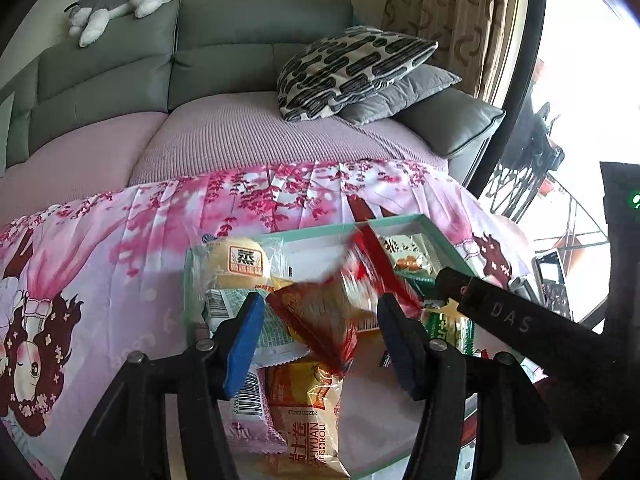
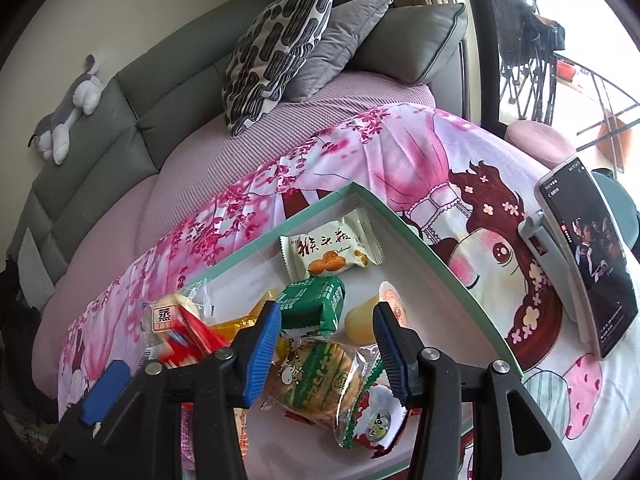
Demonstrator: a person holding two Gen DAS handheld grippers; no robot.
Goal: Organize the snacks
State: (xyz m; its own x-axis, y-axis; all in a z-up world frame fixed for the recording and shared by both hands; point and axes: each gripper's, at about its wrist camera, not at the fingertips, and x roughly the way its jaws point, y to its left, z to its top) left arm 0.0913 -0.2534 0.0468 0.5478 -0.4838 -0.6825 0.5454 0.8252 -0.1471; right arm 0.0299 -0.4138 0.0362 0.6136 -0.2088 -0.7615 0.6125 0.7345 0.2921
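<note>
Two grippers over the snack box (image 2: 440, 248), both empty. Left gripper (image 1: 318, 336) has its fingers spread wide above an orange-red packet (image 1: 316, 316); a blurred red wrapper (image 1: 372, 264) looks mid-air, so it may land outside. Right gripper (image 2: 328, 344), likewise spread, hovers over a green cake pack (image 2: 320, 380); closing could snag the neighbouring dark green packet (image 2: 312, 306).
</note>
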